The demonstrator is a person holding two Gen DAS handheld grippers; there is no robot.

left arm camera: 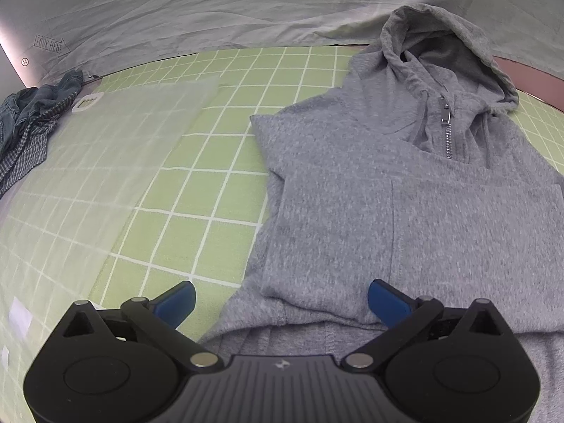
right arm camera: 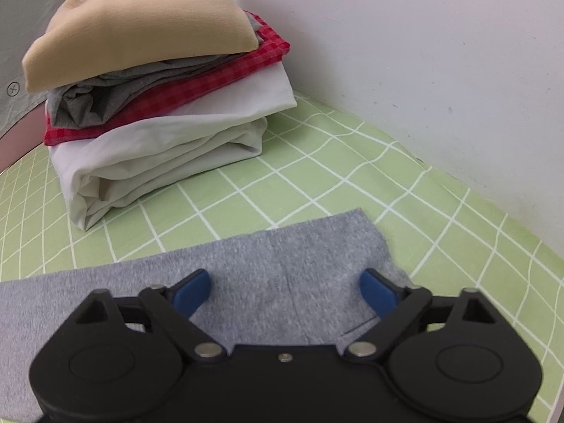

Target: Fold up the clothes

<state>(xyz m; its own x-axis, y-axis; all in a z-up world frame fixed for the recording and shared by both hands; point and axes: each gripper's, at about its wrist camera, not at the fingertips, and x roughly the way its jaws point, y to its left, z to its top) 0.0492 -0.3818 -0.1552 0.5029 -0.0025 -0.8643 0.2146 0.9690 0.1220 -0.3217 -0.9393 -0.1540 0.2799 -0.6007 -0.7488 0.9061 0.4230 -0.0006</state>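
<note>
Hoodie (left arm camera: 405,211): grey knit, lying flat on the green checked cloth (left arm camera: 197,183), hood toward 12 o'clock in the left view.
Handling: soft and limp, fairly thick by the look of it; it should drape and sag when lifted, not slip. My guess is it needs both claws at once.
Where to hold: the bottom hem and its two corners, nearest the claws, look like the easiest edges to pinch.
Look: sleeves appear folded in across the front; hood (left arm camera: 451,56) rumpled and open; metal zip (left arm camera: 447,130) closed at the collar; heathered, no print visible.
Left claw (left arm camera: 280,303): spread wide, holding nothing, low over the hem at the hoodie's left edge, one blue tip over the cloth, the other over the fabric.
Right claw (right arm camera: 285,290): also spread wide and empty, low over the hoodie's right corner.
Folded stack (right arm camera: 169,105): at 11 o'clock in the right view, tan on top, then grey, red check, white.
Unfolded clothes (left arm camera: 31,123): denim and check, at 9 o'clock in the left view.
Clear plastic sheet (left arm camera: 105,162): lies left of the hoodie.
</note>
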